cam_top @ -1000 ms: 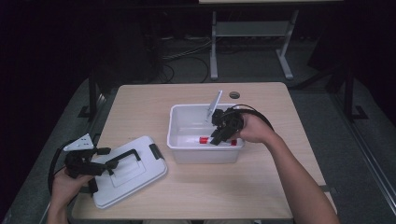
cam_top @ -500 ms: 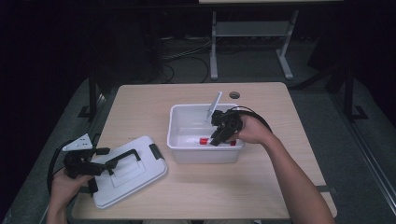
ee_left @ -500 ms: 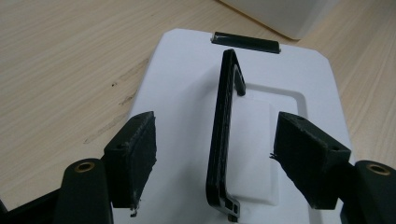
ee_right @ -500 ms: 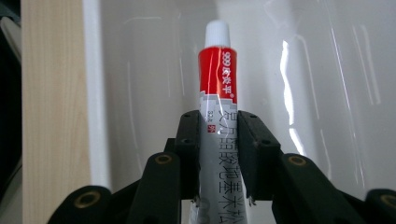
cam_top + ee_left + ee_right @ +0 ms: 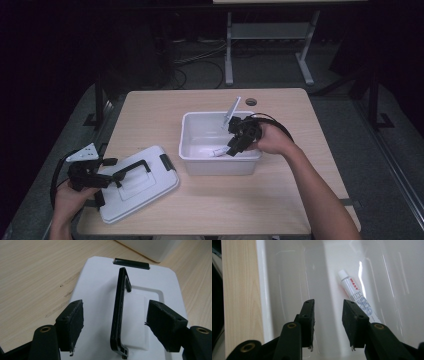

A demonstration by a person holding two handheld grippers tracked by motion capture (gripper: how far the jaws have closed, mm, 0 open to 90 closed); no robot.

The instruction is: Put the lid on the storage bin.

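While my left gripper [image 5: 115,322] waits with its jaws wide apart around the black handle [image 5: 119,315] of the white lid [image 5: 137,182] near the table's front left corner, my right gripper [image 5: 327,315] has just been opening, nothing between its jaws, above the white tube [image 5: 355,296] lying in the white bin [image 5: 192,122].

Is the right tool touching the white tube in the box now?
Apart. In the right gripper view the right tool has just been opening, nothing lies between its pads, and the tube lies on the box floor beyond.
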